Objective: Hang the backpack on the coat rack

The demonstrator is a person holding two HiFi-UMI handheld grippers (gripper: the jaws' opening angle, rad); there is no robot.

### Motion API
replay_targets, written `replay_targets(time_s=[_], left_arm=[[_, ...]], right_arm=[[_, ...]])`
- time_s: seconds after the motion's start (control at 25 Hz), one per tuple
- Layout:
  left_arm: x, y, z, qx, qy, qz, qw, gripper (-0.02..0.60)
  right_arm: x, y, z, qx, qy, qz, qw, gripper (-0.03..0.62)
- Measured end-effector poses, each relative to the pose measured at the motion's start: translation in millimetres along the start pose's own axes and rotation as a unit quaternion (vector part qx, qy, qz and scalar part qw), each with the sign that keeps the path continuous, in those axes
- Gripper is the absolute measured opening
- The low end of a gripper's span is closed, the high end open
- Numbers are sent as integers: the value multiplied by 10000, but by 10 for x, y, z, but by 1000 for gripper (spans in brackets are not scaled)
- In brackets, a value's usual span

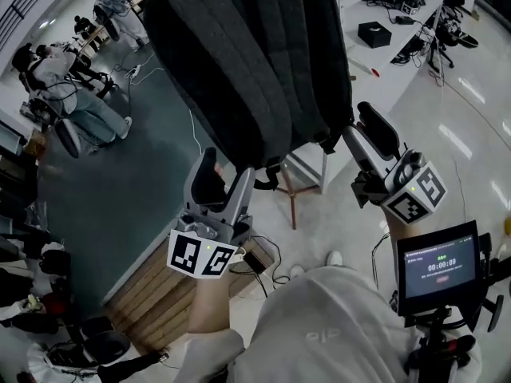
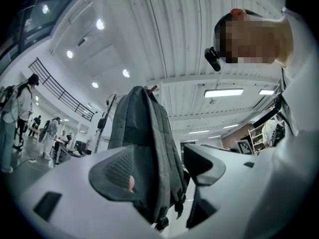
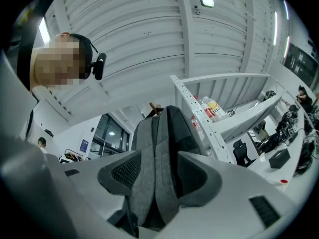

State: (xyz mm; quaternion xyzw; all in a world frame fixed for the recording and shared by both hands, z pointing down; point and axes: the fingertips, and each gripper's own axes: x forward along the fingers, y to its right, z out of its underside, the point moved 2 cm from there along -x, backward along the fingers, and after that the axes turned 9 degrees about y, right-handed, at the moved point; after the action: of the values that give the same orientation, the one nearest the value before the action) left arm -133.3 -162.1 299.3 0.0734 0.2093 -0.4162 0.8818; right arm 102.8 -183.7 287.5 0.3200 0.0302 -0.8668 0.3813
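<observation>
Head view: the backpack point(image 1: 255, 62) hangs high at the top of the frame, its dark grey body dropping toward both tools. Below it stand the wooden legs of the rack point(image 1: 292, 198). The left gripper point(image 1: 226, 183) is under the backpack's lower edge, with its jaws spread and nothing in them. The right gripper point(image 1: 361, 132) meets the backpack's lower right corner.

Left gripper view: the jaws stand well apart. The backpack point(image 2: 142, 133) shows through the gap but lies beyond them, ungripped. Its top sits at a wooden peg point(image 2: 151, 88) at the rack's top end, and loose strap ends point(image 2: 175, 203) dangle at its foot.

Right gripper view: grey bands of the backpack point(image 3: 167, 133) fill the space between the two pads, so this tool appears to be pinching the fabric low down. The peg point(image 3: 153, 107) pokes out just above the backpack's top. Whether the loop is fully seated over the peg cannot be told.

Handling: the backpack looks soft and slack, sagging under its own weight, so a grip on the lower fabric steers it but cannot lift it cleanly. The top loop or the upper straps would be the surer hold. The woven cloth should not slip, and nothing about it looks fragile.
</observation>
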Motion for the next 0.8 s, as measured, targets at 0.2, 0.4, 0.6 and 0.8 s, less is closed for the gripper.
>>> replay_targets(time_s=[0.2,0.4,0.6,0.8], left_arm=[[-42,16,138,-374,29,-127,9992,280],[-97,35,305,-649,-80,-247,9976,248],[-360,194,328,-926,-194,-280,9951,225],[-250,379,449,-912,-333,-27,9953,206]], right_arm=[[-140,51,186,244,-220,200,9993,233],[-287,12,326,245,-452,323,9982,233],[-483,-351,338,-149,-660,274,9973,232],[-536,-430,418,-427,-837,191,9954,227]])
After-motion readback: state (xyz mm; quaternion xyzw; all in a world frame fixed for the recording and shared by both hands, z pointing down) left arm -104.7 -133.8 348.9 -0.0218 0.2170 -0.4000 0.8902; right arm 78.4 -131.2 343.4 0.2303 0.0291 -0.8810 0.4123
